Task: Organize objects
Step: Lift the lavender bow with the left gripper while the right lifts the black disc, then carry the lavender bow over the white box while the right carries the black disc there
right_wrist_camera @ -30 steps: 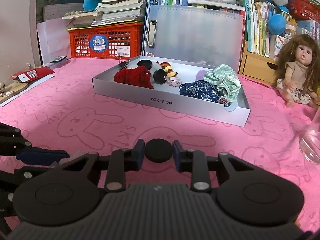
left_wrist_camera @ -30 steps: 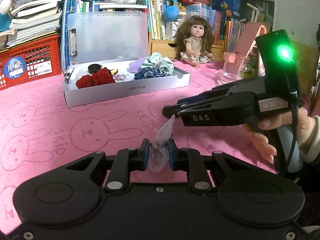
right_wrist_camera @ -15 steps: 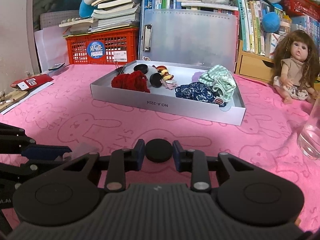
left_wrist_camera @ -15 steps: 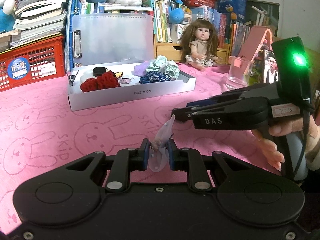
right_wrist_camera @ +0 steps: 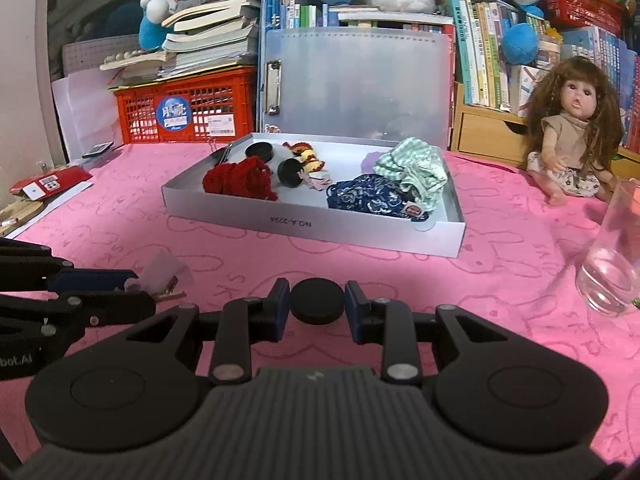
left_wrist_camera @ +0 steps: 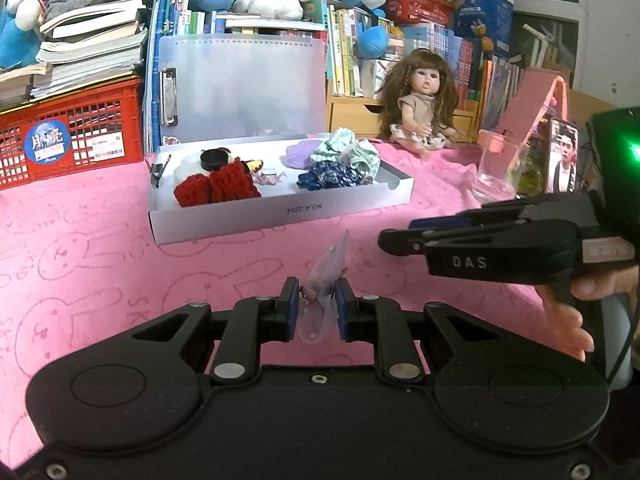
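Observation:
My left gripper [left_wrist_camera: 316,308] is shut on a small clear plastic packet [left_wrist_camera: 324,280] with a brownish bit inside, held above the pink cloth. My right gripper [right_wrist_camera: 318,306] is shut on a black round disc [right_wrist_camera: 318,306]. A white shallow box [left_wrist_camera: 280,210] sits ahead, also in the right wrist view [right_wrist_camera: 312,226]. It holds red knitted pieces [left_wrist_camera: 216,188], black discs [right_wrist_camera: 292,172], a blue patterned cloth [right_wrist_camera: 368,196] and a green striped cloth [right_wrist_camera: 416,172]. The right gripper shows at the right of the left wrist view [left_wrist_camera: 404,236]; the left gripper at the left of the right wrist view [right_wrist_camera: 132,292].
A doll [left_wrist_camera: 420,112] sits behind the box to the right. A clear glass [right_wrist_camera: 612,272] stands at the right. A red crate [left_wrist_camera: 72,140] with books, a clipboard folder [left_wrist_camera: 244,88], bookshelves and plush toys line the back. A pink bunny-print cloth [left_wrist_camera: 100,248] covers the table.
Both grippers have risen and tilted slightly; the box and doll sit lower and farther in view. The right gripper has shifted to the right in the left wrist view. Both still hold their items.

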Action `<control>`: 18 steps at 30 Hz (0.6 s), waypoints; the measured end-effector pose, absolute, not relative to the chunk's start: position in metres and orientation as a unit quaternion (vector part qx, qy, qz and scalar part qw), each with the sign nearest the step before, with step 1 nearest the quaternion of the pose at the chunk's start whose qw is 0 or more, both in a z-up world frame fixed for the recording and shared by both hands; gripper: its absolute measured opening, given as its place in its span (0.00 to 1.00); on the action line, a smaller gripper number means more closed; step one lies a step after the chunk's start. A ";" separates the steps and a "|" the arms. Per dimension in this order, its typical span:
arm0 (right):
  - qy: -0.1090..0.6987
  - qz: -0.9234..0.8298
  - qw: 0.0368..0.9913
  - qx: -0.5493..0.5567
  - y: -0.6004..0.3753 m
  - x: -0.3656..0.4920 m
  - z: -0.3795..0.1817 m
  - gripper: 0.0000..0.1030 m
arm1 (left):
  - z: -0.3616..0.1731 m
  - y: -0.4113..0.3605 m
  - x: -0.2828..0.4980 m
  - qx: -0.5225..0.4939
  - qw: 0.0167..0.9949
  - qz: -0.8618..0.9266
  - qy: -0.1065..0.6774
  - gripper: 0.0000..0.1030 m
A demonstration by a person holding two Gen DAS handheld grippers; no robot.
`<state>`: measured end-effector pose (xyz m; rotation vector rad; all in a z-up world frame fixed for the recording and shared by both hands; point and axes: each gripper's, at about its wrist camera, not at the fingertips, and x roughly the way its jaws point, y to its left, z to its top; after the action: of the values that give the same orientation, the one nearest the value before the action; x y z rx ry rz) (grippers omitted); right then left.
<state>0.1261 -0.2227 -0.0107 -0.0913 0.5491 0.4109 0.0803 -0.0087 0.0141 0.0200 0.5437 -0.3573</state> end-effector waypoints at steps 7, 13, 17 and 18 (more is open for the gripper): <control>0.268 0.191 0.944 -0.031 -0.229 0.130 -0.007 0.33 | 0.022 -0.010 0.094 0.001 0.949 -0.170 0.264 0.18; 0.269 0.185 0.945 -0.016 -0.233 0.136 -0.003 0.33 | 0.028 -0.010 0.108 -0.010 0.951 -0.163 0.264 0.18; 0.267 0.182 0.946 -0.010 -0.234 0.139 0.000 0.33 | 0.031 -0.009 0.119 -0.021 0.951 -0.157 0.267 0.18; 0.266 0.181 0.947 -0.009 -0.234 0.140 0.001 0.33 | 0.032 -0.008 0.121 -0.022 0.951 -0.155 0.267 0.18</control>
<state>0.1402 -0.2344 0.0011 -0.0188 0.5415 0.3676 0.1214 -0.0083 0.0315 -0.0438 0.5422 -0.3155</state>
